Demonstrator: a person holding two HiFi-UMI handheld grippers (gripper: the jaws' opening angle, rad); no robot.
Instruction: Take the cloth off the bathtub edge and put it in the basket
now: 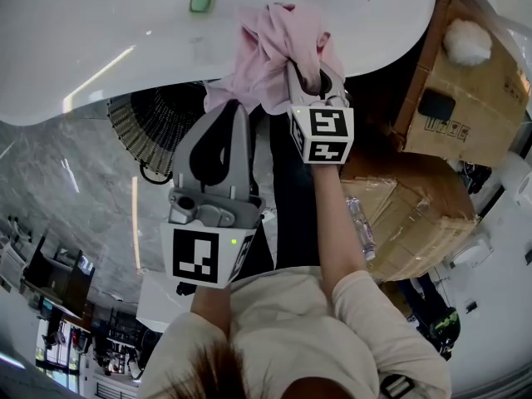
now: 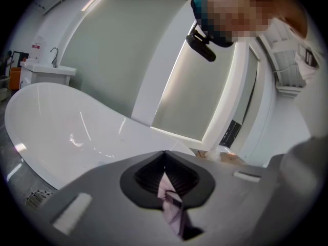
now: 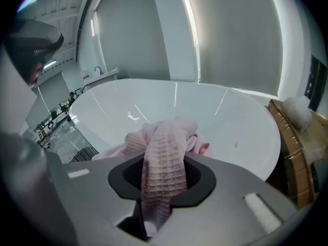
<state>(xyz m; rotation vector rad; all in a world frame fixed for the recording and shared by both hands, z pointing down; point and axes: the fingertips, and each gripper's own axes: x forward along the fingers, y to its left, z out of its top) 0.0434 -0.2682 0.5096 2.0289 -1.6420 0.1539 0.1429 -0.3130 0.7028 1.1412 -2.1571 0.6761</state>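
A pink waffle cloth (image 1: 274, 48) lies bunched over the rim of the white bathtub (image 1: 125, 56). My right gripper (image 1: 309, 80) is at its right side. In the right gripper view a fold of the cloth (image 3: 164, 158) runs down between the jaws of that gripper (image 3: 160, 181), which are shut on it. My left gripper (image 1: 241, 115) is held nearer to me, left of the cloth, its jaws (image 2: 164, 155) together at the tips. A pink sliver shows in their slit; nothing is clearly held. The dark round basket (image 1: 154, 131) stands on the floor below the tub rim.
Cardboard boxes (image 1: 465, 90) with a white fluffy thing (image 1: 467, 40) on top stand right of the tub, another box (image 1: 407, 214) nearer me. A plastic bottle (image 1: 362, 227) lies beside my right arm. The floor is grey marble (image 1: 75, 206).
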